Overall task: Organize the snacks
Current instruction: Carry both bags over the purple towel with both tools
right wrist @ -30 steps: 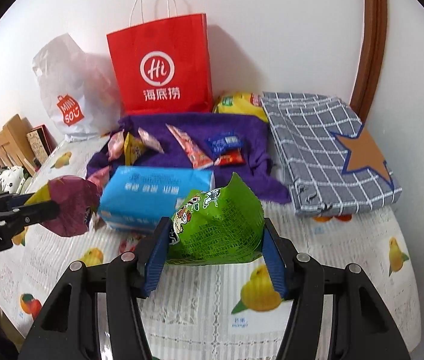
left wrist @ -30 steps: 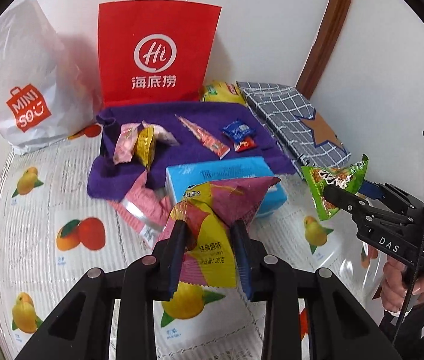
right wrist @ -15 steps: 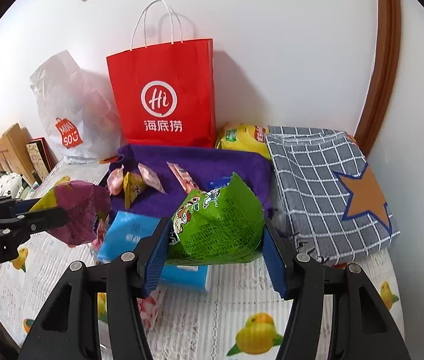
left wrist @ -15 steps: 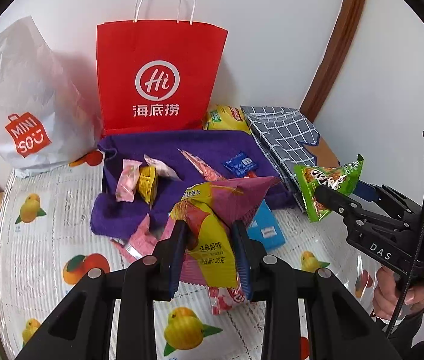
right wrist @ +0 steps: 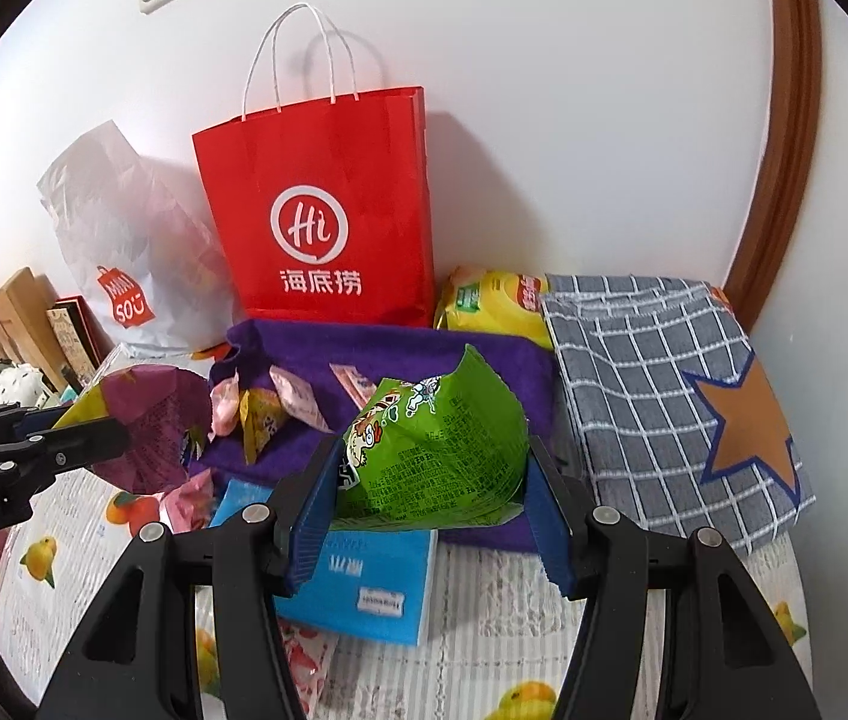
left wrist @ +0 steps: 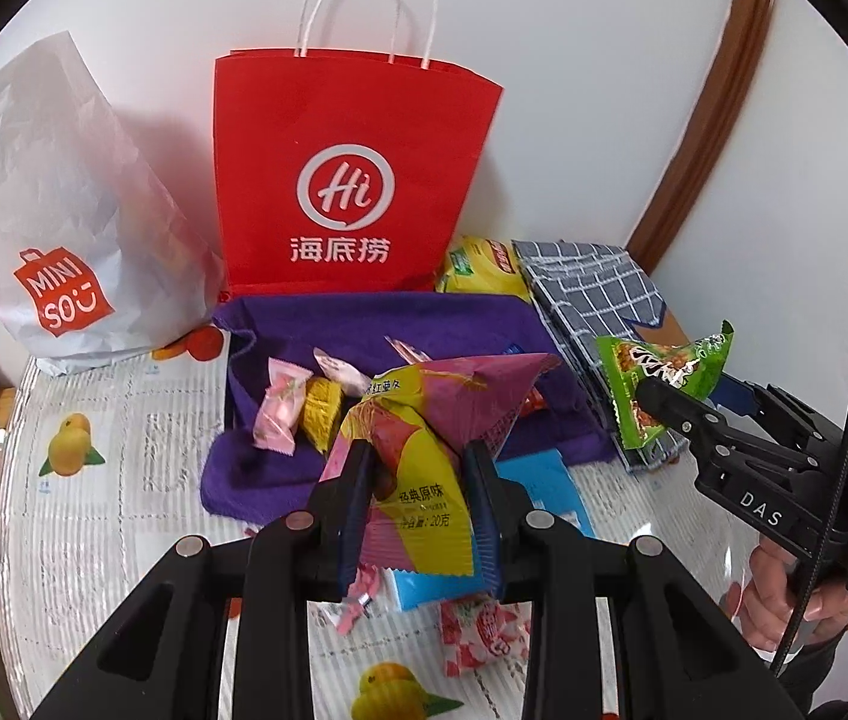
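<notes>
My left gripper [left wrist: 420, 480] is shut on a purple and yellow snack bag [left wrist: 424, 420] and holds it above the table; the bag also shows in the right wrist view [right wrist: 153, 426]. My right gripper [right wrist: 430, 492] is shut on a green snack bag [right wrist: 436, 450], seen at the right of the left wrist view [left wrist: 658, 378]. A red paper bag [left wrist: 345, 180] stands upright against the wall behind a purple towel [left wrist: 363, 318]. Several small wrapped candies [left wrist: 303, 408] lie on the towel.
A white Miniso bag [left wrist: 45, 240] stands left of the red bag. A yellow chip bag [right wrist: 496, 300] and a grey checked cloth with a star [right wrist: 664, 372] lie at the right. A blue tissue pack [right wrist: 363, 588] and pink candy packets [left wrist: 484, 630] lie on the fruit-print tablecloth [left wrist: 93, 510].
Both grippers have risen with their snack bags and moved closer to the red bag, whose top edge and handles now show in full.
</notes>
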`<action>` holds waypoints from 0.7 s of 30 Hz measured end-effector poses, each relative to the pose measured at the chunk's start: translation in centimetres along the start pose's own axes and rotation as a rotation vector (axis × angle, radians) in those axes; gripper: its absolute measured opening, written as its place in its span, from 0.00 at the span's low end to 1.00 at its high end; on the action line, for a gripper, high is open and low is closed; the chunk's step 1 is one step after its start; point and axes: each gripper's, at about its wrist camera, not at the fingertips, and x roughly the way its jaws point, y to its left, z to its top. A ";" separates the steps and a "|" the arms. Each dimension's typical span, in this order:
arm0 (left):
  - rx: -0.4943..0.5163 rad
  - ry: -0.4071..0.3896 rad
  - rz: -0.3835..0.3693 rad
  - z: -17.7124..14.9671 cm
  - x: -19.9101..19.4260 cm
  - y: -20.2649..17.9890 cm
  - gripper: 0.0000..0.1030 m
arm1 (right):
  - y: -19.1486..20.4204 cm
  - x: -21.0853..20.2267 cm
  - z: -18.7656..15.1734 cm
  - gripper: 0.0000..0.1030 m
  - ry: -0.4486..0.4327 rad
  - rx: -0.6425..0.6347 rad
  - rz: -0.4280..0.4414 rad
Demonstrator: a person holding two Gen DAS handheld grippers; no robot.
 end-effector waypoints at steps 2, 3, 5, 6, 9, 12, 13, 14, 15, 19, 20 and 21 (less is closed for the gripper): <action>-0.004 -0.003 0.000 0.5 0.3 0.3 0.29 | -0.1 0.6 0.6 0.56 0.000 0.010 0.000; -0.006 -0.005 0.001 0.9 0.5 0.5 0.29 | -0.1 0.9 0.9 0.56 0.002 0.015 0.003; -0.010 -0.005 0.003 1.3 0.9 0.7 0.29 | 0.0 1.6 1.4 0.56 0.004 0.015 0.008; -0.015 -0.002 0.004 1.6 1.3 0.9 0.29 | 0.0 2.0 1.6 0.56 0.006 0.015 0.008; -0.025 0.008 0.000 2.3 2.3 1.5 0.29 | 0.0 2.9 2.5 0.56 0.004 0.015 0.007; -0.030 0.013 0.006 3.1 3.2 1.9 0.29 | -0.2 3.6 3.4 0.56 0.000 0.019 0.011; -0.031 0.013 0.007 3.4 3.4 2.0 0.29 | -0.3 3.9 3.7 0.56 -0.002 0.021 0.013; -0.032 0.010 0.011 3.7 3.7 2.1 0.29 | -0.3 4.2 4.0 0.56 -0.004 0.024 0.015; -0.032 0.005 0.019 4.0 3.9 2.1 0.29 | -0.3 4.5 4.3 0.56 -0.005 0.025 0.017; -0.040 0.005 0.015 4.8 5.0 2.3 0.29 | -0.1 5.8 5.4 0.56 -0.006 0.020 0.028; -0.041 0.006 0.011 5.1 5.4 2.4 0.29 | 0.0 6.1 5.6 0.56 -0.006 0.016 0.028; -0.039 0.006 0.011 5.2 5.6 2.4 0.29 | 0.0 6.4 5.9 0.56 -0.007 0.014 0.027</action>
